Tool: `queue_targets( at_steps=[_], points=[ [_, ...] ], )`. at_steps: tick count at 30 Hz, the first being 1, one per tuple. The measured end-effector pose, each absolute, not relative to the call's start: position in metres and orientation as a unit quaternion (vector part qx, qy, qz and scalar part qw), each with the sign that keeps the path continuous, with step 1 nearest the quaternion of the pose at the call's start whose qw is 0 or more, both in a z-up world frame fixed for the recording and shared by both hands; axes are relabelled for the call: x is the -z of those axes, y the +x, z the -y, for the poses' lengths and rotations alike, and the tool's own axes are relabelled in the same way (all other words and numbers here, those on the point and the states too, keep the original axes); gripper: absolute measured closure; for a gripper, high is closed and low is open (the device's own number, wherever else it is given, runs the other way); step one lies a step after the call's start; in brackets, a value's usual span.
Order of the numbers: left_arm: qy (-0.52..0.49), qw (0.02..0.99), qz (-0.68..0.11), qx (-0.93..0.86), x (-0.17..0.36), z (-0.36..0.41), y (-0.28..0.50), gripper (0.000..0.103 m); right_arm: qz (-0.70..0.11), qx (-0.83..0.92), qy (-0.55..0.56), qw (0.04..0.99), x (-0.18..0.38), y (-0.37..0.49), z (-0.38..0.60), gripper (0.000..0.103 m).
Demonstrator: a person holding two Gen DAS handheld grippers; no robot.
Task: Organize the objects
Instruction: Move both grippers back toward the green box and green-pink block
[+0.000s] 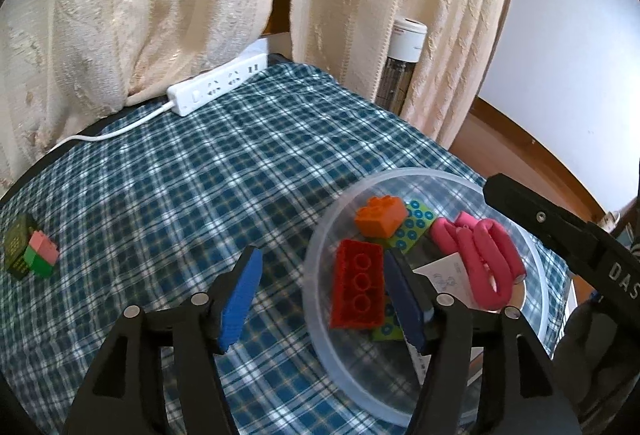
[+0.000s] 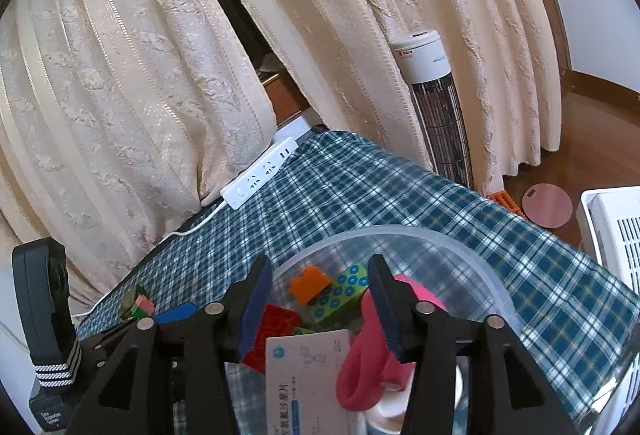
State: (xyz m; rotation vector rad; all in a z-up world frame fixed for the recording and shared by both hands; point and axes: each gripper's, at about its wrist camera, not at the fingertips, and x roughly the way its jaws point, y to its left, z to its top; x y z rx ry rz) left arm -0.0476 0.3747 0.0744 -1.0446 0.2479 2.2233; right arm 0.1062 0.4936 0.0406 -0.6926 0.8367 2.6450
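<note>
- The clear round plastic bowl (image 1: pixel 404 395) sits on the blue-plaid-covered table (image 1: pixel 180 187), serving as the collecting spot; inside lie a red studded brick (image 1: pixel 356 289), an orange brick (image 1: pixel 380 217), a green dotted block (image 1: pixel 414 229), a pink foam roll (image 1: pixel 486 261) and a white card (image 1: pixel 448 273)
- A small pink-and-green block (image 1: pixel 42 254) lies well apart, likely the next pickup
- The left gripper (image 1: pixel 326 301) hangs with jaws wide apart, empty, straddling the bowl's rim
- The right gripper (image 2: pixel 320 309) hovers above the bowl, jaws open, holding nothing
</note>
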Motion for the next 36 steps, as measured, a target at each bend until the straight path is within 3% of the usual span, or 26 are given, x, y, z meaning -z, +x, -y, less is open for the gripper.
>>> queue_targets(
  at_steps=[36],
  points=[
    [-0.369,0.219,-0.032,-0.903,-0.102,-0.213,-0.087,0.035,-0.223,-0.929,-0.289,0.06,-0.051,0.047,-0.369,0.036]
  ],
)
